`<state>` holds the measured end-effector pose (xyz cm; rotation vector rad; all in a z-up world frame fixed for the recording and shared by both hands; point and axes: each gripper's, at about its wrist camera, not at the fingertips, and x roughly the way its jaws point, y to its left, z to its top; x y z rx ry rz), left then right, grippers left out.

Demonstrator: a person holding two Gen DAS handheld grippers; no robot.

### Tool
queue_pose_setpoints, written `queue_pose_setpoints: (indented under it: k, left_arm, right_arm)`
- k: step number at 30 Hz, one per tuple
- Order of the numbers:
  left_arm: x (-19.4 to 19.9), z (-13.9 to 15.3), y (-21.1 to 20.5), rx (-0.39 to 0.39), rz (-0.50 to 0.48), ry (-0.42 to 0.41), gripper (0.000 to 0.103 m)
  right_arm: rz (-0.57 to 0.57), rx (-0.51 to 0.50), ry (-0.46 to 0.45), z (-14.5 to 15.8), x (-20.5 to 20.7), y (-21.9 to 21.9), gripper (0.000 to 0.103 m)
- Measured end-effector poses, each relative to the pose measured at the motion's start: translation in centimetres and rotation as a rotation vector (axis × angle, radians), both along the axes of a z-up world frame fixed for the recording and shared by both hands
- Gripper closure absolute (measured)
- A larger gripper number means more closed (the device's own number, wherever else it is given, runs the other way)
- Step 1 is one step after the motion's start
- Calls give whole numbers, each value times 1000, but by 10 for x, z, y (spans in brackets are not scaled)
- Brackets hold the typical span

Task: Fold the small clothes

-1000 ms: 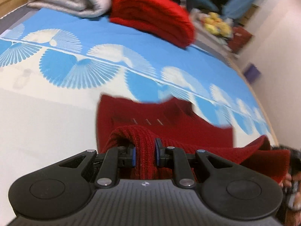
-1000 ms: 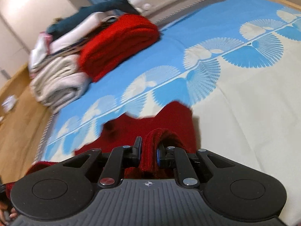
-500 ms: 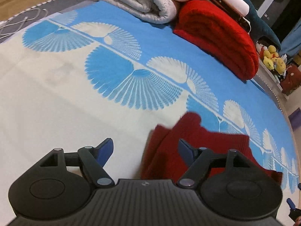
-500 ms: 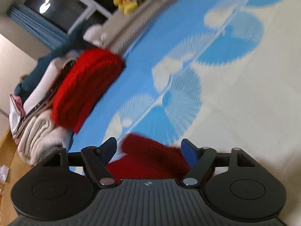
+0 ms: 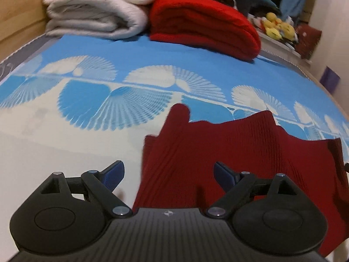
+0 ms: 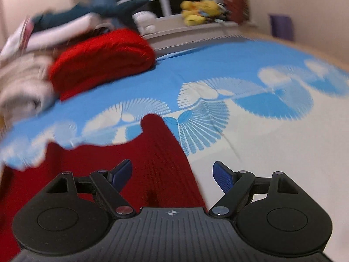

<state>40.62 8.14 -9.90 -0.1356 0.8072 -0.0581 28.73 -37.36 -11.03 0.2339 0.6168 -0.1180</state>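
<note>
A small dark red knit garment lies on the blue and cream patterned bedspread. My left gripper is open and empty, with its jaws wide apart just over the garment's left edge. In the right wrist view the same garment lies below and to the left. My right gripper is open and empty over its right edge. A narrow part of the garment sticks out toward the far side.
At the far end of the bed lie a folded bright red blanket and folded cream blankets. Yellow plush toys sit on a shelf beyond. A wooden board lies at the left.
Both grippers let go of the red garment and opened wide. The garment now lies on the bedspread, and both grippers have drawn back over its near edges.
</note>
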Motion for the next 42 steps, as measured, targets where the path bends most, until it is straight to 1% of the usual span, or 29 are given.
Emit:
queue_pose_setpoints:
  k: [2,5,6,7,8,9,10,11,12,15,17,18,20,21,22,24,26,28,30,32,33,35,36,37,38,39,41,42]
  left_arm:
    - [11,-7,-2,-14,-3,11,11]
    - [24,-18,-3,-44,-1,55,11]
    - [27,-21,-3,-47,-3,52,20]
    - [29,-22,-3,-49,0,46,50]
    - [32,-23,-2,-58,7,59,66]
    - [35,-23,1,-77,29,71,86]
    - [35,-20,5,-99,59,66,90]
    - [34,-16,10,-117,82,59,90]
    - [33,-12,15,-133,111,54,90]
    - [29,-1,30,-172,145,24,91]
    - [30,-4,34,-165,150,35,91]
    - [32,-9,35,-158,155,51,91]
    - [36,-21,35,-127,169,83,91]
    - [38,-25,34,-120,176,91,91]
    - [39,-28,35,-125,184,99,91]
    - [38,-27,34,-125,195,94,91]
    - [37,-21,33,-116,196,76,91]
    - [37,-19,34,-114,197,67,91]
    - [38,-22,36,-112,196,77,91]
    - [39,-26,34,-99,190,85,90]
    - [39,-26,32,-79,183,83,87]
    - [37,-24,28,-43,190,72,75]
    - [36,-24,28,-26,208,70,55]
    - [35,-23,29,-2,237,62,35]
    - [33,-21,30,22,272,52,27]
    - [32,-19,33,25,288,47,22]
    - [31,-13,37,-5,280,41,22]
    - [29,-10,37,-18,270,38,22]
  right_arm:
    - [20,-46,23,-7,13,5,21]
    - [3,-48,58,-18,30,11,21]
    - [-13,-52,56,-19,33,12,23]
    - [-26,-52,47,-20,34,14,32]
    - [-29,-38,36,-19,36,15,43]
    - [-25,-16,35,-19,39,15,71]
    - [-39,-1,38,-17,40,15,85]
    - [-65,1,36,-14,41,15,90]
    - [-95,21,24,-9,40,11,91]
    - [-171,185,-29,6,32,-13,91]
    - [-191,251,-42,6,30,-27,91]
    - [-215,256,-26,0,31,-31,91]
    - [-242,278,36,-18,37,-36,91]
    - [-256,286,67,-28,39,-39,91]
    - [-269,302,80,-34,40,-40,91]
    - [-278,319,67,-29,40,-39,91]
    - [-250,317,13,-17,37,-34,91]
    - [-237,346,-17,-11,35,-37,91]
    - [-267,385,-3,-16,35,-44,91]
    - [-310,427,47,-28,38,-52,90]
    - [-321,441,70,-35,39,-54,86]
    - [-351,408,95,-40,40,-53,70]
    - [-362,377,95,-39,40,-52,54]
    - [-364,354,92,-38,39,-52,50]
    - [-358,339,88,-36,38,-51,49]
    - [-349,328,85,-34,37,-50,50]
    - [-337,296,57,-23,33,-46,50]
    - [-321,268,21,-13,29,-41,50]
